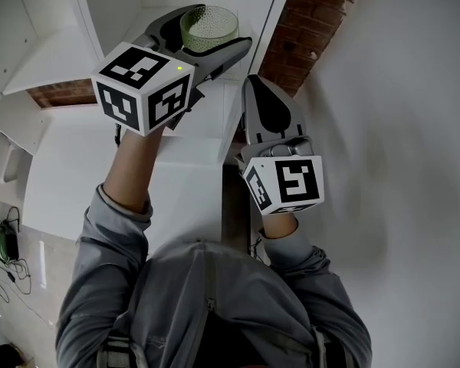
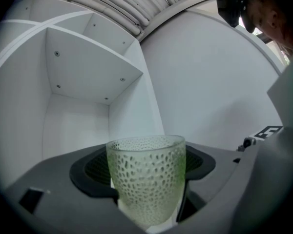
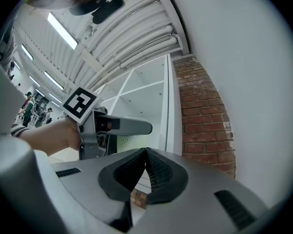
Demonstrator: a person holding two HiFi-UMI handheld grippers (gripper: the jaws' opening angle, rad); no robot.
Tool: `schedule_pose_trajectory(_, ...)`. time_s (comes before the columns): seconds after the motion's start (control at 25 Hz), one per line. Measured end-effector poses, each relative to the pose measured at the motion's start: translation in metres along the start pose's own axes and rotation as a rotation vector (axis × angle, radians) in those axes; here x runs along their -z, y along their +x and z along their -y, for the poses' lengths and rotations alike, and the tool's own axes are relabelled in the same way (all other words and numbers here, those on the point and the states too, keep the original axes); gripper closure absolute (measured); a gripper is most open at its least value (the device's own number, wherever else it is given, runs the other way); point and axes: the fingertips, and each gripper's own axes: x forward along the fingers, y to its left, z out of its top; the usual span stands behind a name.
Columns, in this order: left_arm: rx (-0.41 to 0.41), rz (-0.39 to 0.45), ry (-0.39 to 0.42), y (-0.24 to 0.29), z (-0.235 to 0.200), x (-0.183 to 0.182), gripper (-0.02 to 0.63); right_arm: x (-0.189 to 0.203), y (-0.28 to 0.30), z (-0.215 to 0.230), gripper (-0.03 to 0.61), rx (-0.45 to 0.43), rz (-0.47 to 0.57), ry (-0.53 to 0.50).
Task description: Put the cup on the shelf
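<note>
Green dimpled glass cup [image 2: 145,179] clamped upright in left tongs [image 1: 211,29] before white shelf [image 2: 93,67]; right tongs [image 3: 145,156] closed, empty.

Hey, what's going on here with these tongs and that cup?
A person grips a green dimpled glass cup in the left tongs, raised in front of the white shelf and not yet set on it. The right tongs are shut and empty, near the brick wall.

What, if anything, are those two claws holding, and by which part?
The left gripper holds the cup by its sides, one jaw each side below the rim. The right gripper is shut on nothing.
</note>
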Motion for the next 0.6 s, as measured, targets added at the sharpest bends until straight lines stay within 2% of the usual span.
schedule_pose_trajectory(0.6,-0.037,-0.046,-0.023,0.023,-0.026,0.018,0.221,0.012,-0.001,0.013,0.551,0.011,-0.021,0.009)
